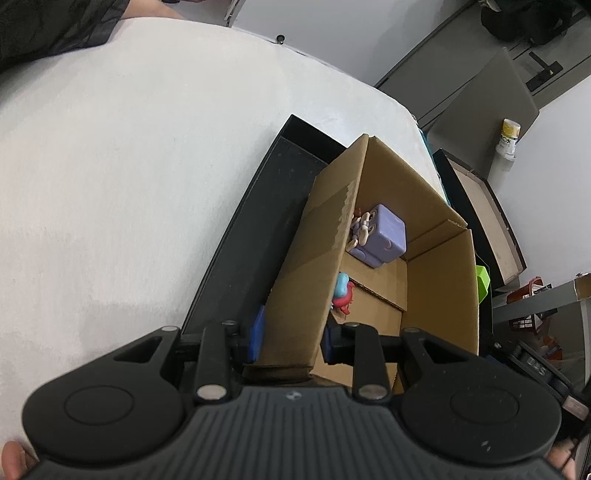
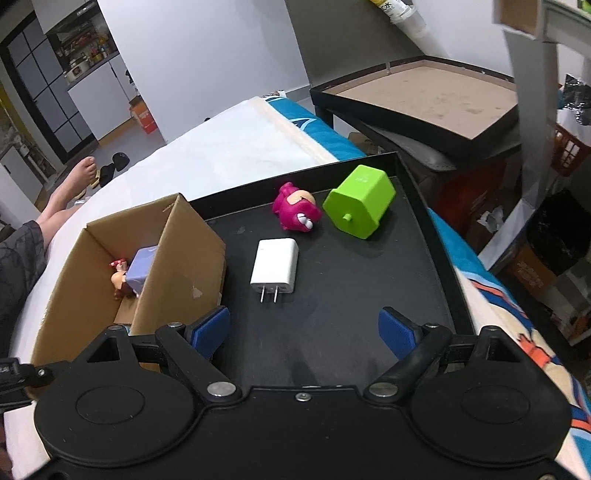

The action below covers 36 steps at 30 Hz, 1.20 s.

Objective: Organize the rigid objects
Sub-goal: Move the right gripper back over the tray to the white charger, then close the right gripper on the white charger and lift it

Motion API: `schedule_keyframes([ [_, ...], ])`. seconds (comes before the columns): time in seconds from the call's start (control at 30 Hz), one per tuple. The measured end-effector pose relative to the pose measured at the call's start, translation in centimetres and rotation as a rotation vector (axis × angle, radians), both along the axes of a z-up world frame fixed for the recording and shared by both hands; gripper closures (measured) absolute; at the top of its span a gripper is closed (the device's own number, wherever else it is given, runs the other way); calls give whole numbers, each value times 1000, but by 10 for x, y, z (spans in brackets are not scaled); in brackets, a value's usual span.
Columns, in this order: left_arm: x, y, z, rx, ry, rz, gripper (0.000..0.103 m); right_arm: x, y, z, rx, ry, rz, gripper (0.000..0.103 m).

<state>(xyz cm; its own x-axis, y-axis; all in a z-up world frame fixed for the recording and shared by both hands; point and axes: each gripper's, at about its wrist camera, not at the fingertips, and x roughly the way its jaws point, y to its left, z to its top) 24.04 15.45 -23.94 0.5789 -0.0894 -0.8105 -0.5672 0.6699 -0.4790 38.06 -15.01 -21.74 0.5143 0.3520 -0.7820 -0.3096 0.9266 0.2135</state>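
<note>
left gripper (image 1: 289, 343) clamps cardboard box (image 1: 295, 288) wall; right gripper (image 2: 304, 330) spread above white charger (image 2: 275, 265) (2 prongs).

Little can be read: on the white tube (image 1: 509, 138) with a yellow label at the right of the left wrist view stand the letters "CK"; the same tube (image 2: 397, 9) shows at the top edge of the right wrist view, again with "CK". Other print there is too blurred to tell.
</note>
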Motion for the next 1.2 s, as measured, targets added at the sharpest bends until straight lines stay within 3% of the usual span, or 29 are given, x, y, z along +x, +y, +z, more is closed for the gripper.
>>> schedule_keyframes([
  [0.23, 3, -1, 0, 12, 13, -18, 75, 16, 18, -17, 20, 17, -25, 25],
  [0.43, 5, 2, -3, -10, 21, -16, 75, 32, 31, -32, 27, 78, -42, 50],
  [0.7, 6, 2, -3, -9, 23, -15, 75, 38, 41, -43, 18, 110, -44, 58],
  [0.9, 6, -2, -2, 17, 18, -20, 75, 42, 48, -42, -21, 119, -30, 88],
  [1.2, 3, -3, -1, 26, 5, -14, 75, 32, 40, -35, -105, 131, -52, 88],
])
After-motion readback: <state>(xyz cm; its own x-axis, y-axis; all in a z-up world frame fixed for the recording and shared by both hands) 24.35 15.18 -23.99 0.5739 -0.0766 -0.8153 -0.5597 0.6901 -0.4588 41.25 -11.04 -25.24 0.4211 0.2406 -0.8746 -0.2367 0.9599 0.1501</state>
